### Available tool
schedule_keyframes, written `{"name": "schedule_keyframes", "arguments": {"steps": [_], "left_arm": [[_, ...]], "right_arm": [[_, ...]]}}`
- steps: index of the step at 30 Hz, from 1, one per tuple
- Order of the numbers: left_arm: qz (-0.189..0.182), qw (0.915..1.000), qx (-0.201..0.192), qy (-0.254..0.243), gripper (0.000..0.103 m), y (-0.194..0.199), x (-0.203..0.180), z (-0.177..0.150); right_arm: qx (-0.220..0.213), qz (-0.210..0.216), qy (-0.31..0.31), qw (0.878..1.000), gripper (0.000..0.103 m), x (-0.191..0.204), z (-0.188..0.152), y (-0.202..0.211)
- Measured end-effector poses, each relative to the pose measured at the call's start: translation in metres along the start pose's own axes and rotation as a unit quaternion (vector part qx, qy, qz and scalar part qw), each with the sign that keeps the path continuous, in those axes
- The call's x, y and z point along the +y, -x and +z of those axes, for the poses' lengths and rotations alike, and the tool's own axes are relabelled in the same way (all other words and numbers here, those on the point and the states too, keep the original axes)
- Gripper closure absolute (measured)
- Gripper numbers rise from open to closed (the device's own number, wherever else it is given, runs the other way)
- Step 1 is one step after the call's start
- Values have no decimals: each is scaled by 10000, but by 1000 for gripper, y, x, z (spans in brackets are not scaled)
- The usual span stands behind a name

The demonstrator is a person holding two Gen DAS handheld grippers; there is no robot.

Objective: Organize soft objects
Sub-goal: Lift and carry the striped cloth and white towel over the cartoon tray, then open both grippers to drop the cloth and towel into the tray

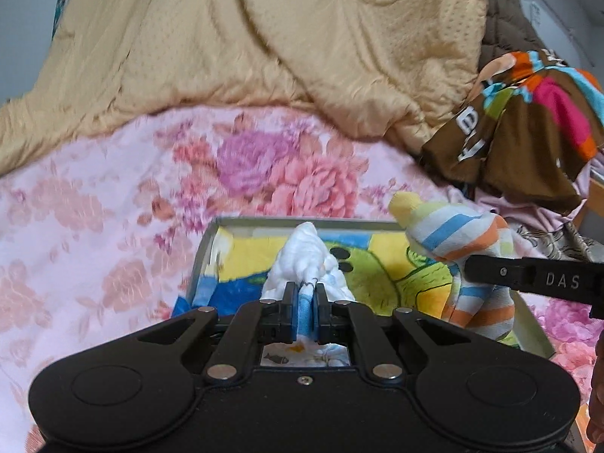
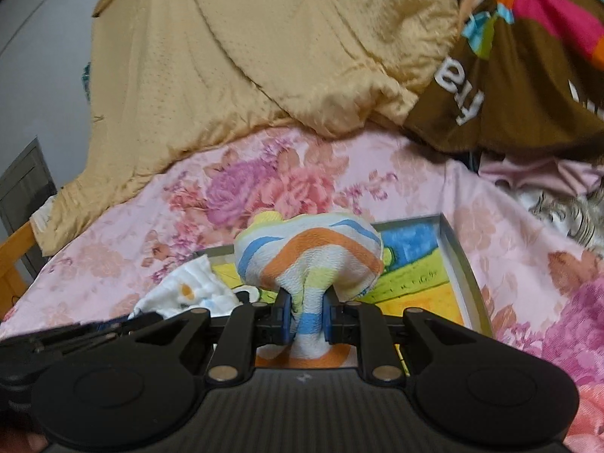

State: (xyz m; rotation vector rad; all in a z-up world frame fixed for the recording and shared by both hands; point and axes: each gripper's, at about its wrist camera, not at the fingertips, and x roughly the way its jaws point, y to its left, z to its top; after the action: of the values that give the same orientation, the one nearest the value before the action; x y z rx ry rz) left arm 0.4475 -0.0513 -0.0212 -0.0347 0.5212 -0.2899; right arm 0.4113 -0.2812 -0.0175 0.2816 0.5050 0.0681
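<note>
White cloth [image 1: 305,253] with small printed figures, bunched, pinched between the pads of the left gripper [image 1: 305,311], held over the grey tray [image 1: 205,249]. Striped cloth [image 2: 307,260] in blue, orange and yellow bands, clamped in the right gripper [image 2: 306,319], held just beside the white one above the same tray. Tray lined with a bright cartoon print, resting on the pink floral bedsheet [image 1: 94,204]. Beyond: tan quilt [image 1: 264,37], brown multicoloured blanket [image 2: 528,75].
</note>
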Motion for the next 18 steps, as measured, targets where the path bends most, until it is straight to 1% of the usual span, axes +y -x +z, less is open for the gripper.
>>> {"name": "schedule_keyframes", "arguments": {"steps": [4, 8, 11, 13, 16, 18], "left_arm": [[9, 9999, 150, 22, 96, -5, -1, -3], [62, 9992, 405, -42, 96, -12, -5, -5], [107, 9984, 555, -95, 95, -16, -8, -7], [80, 9973, 725, -94, 93, -19, -8, -8], [75, 9952, 975, -44, 90, -23, -8, -10], [125, 9950, 994, -14, 88, -23, -7, -11]], "right_arm": [[169, -10, 11, 9999, 85, -3, -4, -9], [437, -63, 48, 9990, 85, -5, -10, -17], [523, -106, 82, 9985, 84, -5, -13, -18], [589, -97, 76, 9982, 83, -6, -13, -19], [674, -105, 94, 9976, 79, -4, -13, -20], [708, -147, 132, 9973, 71, -2, -14, -21]]}}
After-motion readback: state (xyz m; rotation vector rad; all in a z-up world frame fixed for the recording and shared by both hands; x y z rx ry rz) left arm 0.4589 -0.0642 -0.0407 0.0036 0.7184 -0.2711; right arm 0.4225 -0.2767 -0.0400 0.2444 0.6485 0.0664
